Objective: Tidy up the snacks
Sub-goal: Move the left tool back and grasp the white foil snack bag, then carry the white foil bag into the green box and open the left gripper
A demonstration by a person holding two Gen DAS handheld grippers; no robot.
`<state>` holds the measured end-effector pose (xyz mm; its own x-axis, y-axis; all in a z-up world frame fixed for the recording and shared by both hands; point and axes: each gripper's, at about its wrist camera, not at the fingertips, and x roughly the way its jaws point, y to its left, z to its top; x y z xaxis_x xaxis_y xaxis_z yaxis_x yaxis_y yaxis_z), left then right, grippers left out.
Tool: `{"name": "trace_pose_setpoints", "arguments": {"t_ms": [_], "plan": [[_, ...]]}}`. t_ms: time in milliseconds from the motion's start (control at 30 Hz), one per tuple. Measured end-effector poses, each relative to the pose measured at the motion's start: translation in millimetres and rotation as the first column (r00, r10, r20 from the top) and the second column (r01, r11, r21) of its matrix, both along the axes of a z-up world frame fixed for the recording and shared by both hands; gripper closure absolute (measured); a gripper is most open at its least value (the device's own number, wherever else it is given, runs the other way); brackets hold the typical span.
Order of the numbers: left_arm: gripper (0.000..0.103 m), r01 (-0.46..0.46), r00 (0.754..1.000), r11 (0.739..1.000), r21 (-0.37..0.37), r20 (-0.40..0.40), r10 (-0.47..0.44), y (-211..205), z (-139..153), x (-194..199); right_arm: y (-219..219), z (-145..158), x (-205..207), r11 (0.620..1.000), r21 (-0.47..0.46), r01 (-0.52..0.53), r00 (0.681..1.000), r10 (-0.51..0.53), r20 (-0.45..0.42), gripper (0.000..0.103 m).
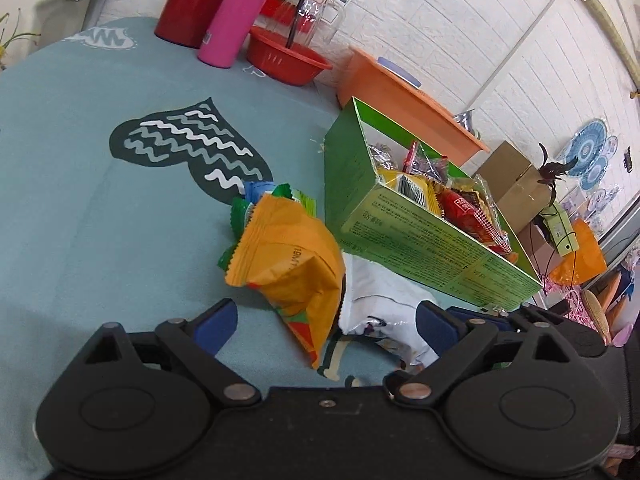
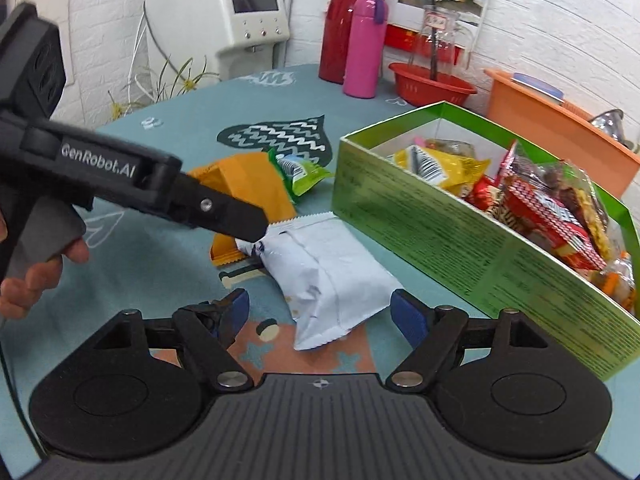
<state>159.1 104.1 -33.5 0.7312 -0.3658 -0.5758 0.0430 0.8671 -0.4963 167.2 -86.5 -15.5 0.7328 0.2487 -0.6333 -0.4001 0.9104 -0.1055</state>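
Right wrist view shows a white snack bag [image 2: 324, 276] lying flat on the blue-green tablecloth [image 2: 168, 264], just beside the long green box [image 2: 452, 248]. The right gripper [image 2: 320, 316] has its jaws spread wide apart, one blue pad [image 2: 236, 312] on each side of the white bag's near end. The pads do not touch the bag.

An orange snack bag [image 2: 248, 188] lies just behind the white one, and a green snack bag [image 2: 300, 170] peeks out past it. The green box is open on top and is full of snacks in yellow, red and clear wrappers [image 2: 532, 204].

The left gripper [image 2: 256, 226] comes in from the left side, held in a person's hand [image 2: 36, 276]. Its black tip sits over the far end of the white bag, by the orange bag. In the left wrist view, the left gripper [image 1: 326, 320] has its jaws released too, open wide, with the orange snack bag [image 1: 292, 256] and the white snack bag [image 1: 384, 296] in front of them. Nothing is held. The green box [image 1: 424, 240] stands just to the right of these bags.

Farther back on the table stand a pink bottle [image 2: 362, 46] and a tall red jug [image 2: 348, 20], close together. Next to them is a red basket [image 2: 432, 84] with a clear glass jar [image 2: 438, 36] behind it. An orange bin [image 2: 560, 136] sits behind the green box, by the white brick wall [image 2: 560, 20]. A white machine with a small screen [image 2: 236, 16] stands at the back left.
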Motion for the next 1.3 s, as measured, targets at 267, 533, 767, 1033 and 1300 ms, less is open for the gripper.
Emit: {"name": "trace_pose_setpoints", "arguments": {"t_ms": [267,533,767,1033,1300], "plan": [[0.068,0.081,0.996,0.996,-0.026,-0.027,-0.082,1.3,-4.2,-1.5,7.0,2.2,-1.0,0.997,-0.074,-0.007,0.999,0.009,0.031,0.037],[0.038,0.148,0.988,0.988,-0.034,-0.041,-0.149,6.5,-4.8,-41.8,2.6,12.9,-39.7,0.995,0.006,-0.102,0.994,0.102,-0.029,0.045],[0.000,0.094,0.996,0.995,-0.042,0.000,-0.094,5.5,7.3,-50.6,-3.1,13.5,-50.6,0.994,0.031,-0.102,0.995,0.102,-0.004,0.010],[0.000,0.099,0.994,0.990,-0.098,-0.033,-0.102,0.6,3.7,-27.5,-13.6,4.0,-37.9,0.982,0.188,-0.004,0.993,0.026,-0.115,0.000],[0.022,0.093,0.992,0.988,-0.123,-0.071,-0.102,3.5,-4.5,-18.3,-21.1,-0.8,-29.4,0.946,0.321,0.054,0.990,-0.008,-0.144,0.000]]}}
